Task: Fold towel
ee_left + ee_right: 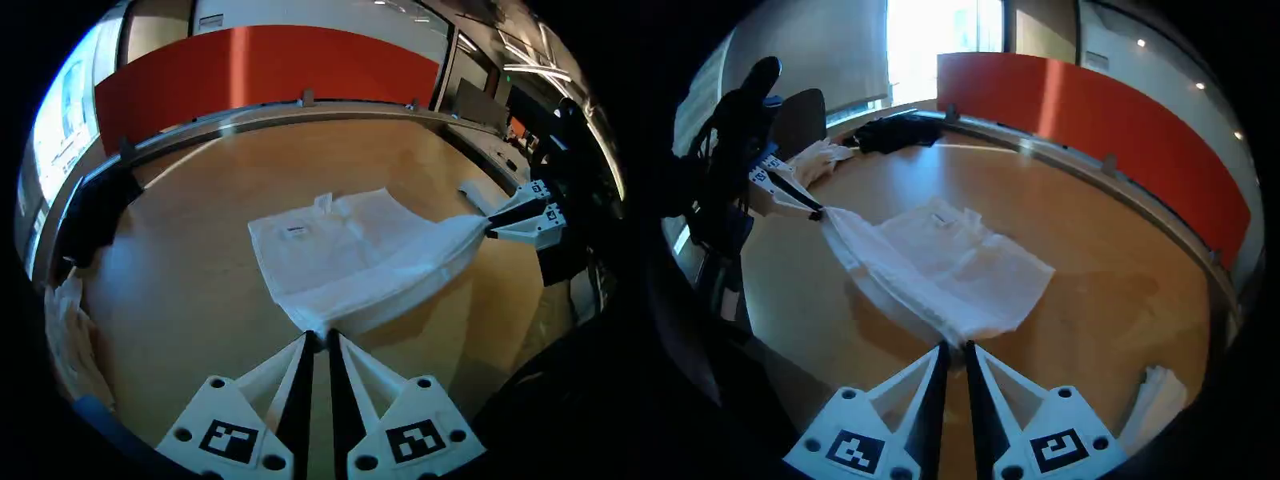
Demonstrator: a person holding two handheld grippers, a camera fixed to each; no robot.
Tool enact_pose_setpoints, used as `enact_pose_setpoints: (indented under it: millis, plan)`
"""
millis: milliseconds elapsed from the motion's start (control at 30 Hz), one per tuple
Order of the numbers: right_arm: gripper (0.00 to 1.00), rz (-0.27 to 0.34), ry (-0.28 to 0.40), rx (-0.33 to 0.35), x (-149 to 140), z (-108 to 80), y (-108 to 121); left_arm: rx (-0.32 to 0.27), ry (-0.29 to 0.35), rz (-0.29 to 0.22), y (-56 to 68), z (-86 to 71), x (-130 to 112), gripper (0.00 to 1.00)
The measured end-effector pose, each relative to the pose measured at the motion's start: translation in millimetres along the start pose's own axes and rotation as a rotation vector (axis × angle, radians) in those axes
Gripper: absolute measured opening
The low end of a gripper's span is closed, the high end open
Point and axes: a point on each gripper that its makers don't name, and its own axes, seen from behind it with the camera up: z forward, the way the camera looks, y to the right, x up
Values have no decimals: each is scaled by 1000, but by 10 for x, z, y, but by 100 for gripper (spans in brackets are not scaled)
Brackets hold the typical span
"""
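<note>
Wooden table [200, 264] bears towel [344, 248], two corners lifted.

Towel [352, 256] corners hidden between closed jaws

Soft matt cloth towel [352, 256] on glossy wooden table [200, 264]

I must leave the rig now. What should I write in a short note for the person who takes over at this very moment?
Left claw: shut on one near corner of the towel.
Right claw: shut on the other near corner.
The towel is white and sits on the wooden table. The edge between the claws is lifted and stretched; the rest lies on the table.
Done: both corners are gripped and the edge is raised.
Left: probably carry this edge over to the far edge, lay it down and release.
</note>
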Motion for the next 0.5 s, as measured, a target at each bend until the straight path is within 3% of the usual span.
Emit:
enact_pose_setpoints:
  millis: [500]
  plan:
    - [16, 0, -3, 5, 120, -317, -81, -25, -8, -39, 190, -330, 20, 13]
